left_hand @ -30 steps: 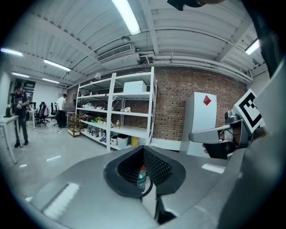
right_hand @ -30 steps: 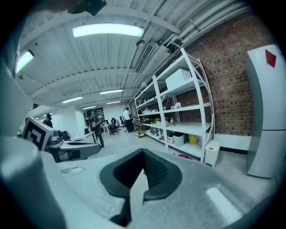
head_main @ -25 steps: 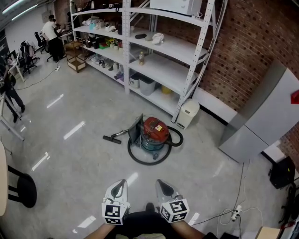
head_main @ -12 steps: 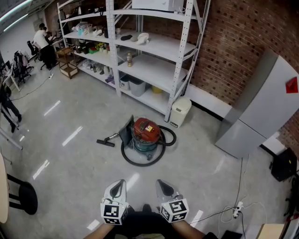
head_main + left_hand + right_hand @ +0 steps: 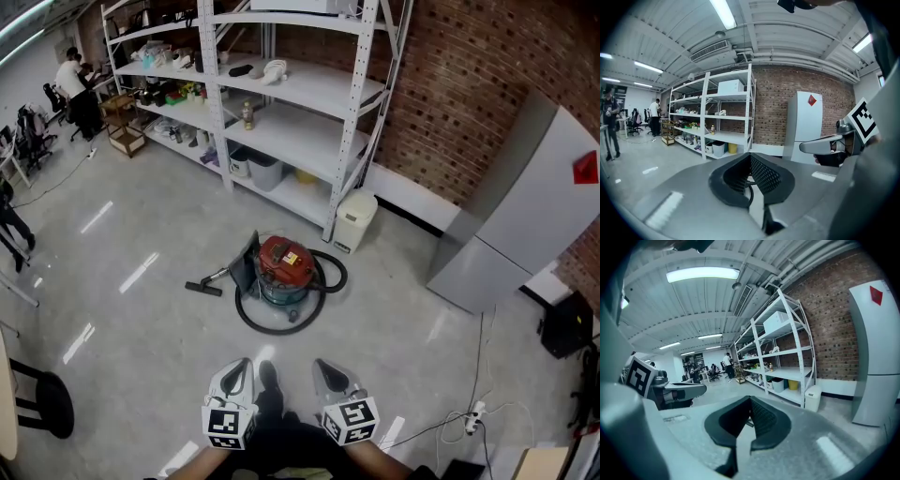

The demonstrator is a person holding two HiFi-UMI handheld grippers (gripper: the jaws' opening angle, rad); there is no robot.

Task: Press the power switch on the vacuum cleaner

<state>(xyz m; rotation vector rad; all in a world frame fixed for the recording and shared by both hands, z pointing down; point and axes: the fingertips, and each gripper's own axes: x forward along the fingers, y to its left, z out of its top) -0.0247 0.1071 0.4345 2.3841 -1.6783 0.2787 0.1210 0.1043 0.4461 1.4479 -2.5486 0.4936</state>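
Observation:
The vacuum cleaner [image 5: 284, 270], a round canister with a red lid and a yellow label, stands on the grey floor in the head view. Its black hose [image 5: 272, 327] loops round it and its floor nozzle [image 5: 202, 288] lies to its left. My left gripper [image 5: 236, 377] and right gripper [image 5: 329, 377] are held side by side at the bottom of that view, well short of the vacuum. Both are shut with nothing between the jaws. In the left gripper view my left gripper [image 5: 750, 157] points at the shelves. The right gripper [image 5: 750, 400] points the same way in its own view.
A white metal shelf rack [image 5: 281, 112] with boxes and bottles stands behind the vacuum, a small white bin [image 5: 355, 221] at its end. A grey cabinet [image 5: 525, 216] leans by the brick wall at right. A cable and power strip [image 5: 473, 419] lie at right. A person [image 5: 75, 84] stands far left.
The head view has advanced and swung right, so the vacuum and shelves sit further left in the picture. A shoe now shows between the grippers. Both grippers keep their pose.

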